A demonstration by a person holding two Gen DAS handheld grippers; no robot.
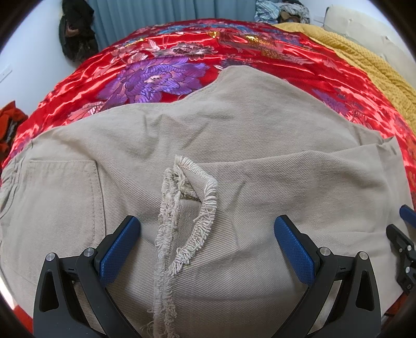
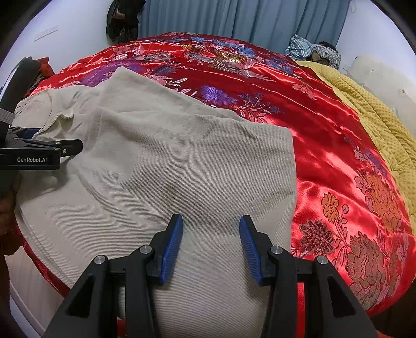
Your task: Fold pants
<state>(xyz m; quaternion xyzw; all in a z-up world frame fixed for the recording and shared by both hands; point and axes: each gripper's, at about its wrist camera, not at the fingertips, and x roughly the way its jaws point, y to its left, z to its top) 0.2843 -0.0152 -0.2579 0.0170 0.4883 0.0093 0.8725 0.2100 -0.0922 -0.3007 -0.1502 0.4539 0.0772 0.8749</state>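
Pants of beige twill lay spread over a red satin bedspread on a bed, already doubled over so that one layer rested on another. In the left wrist view a frayed hem of a leg lay curled on top of the cloth, its fringe running down toward the camera, and a patch pocket showed flat on the left part of the garment. In the right wrist view the folded edge of the pants ended in a straight side near the middle of the bedspread, whose purple and orange flowers were bare to the right.

The left gripper hung over the pants with its blue-padded fingers spread wide, released, the frayed hem lying between them but not pinched. The right gripper hung over the smooth cloth near the folded edge, its fingers apart and nothing clasped between them. The left gripper also showed at the left border of the right wrist view.

A mustard-yellow knitted blanket lay along the far right side of the bed. Blue-grey curtains hung behind the bed, a dark bundle hung on the white wall to the left, and a heap of striped clothes lay at the far corner.
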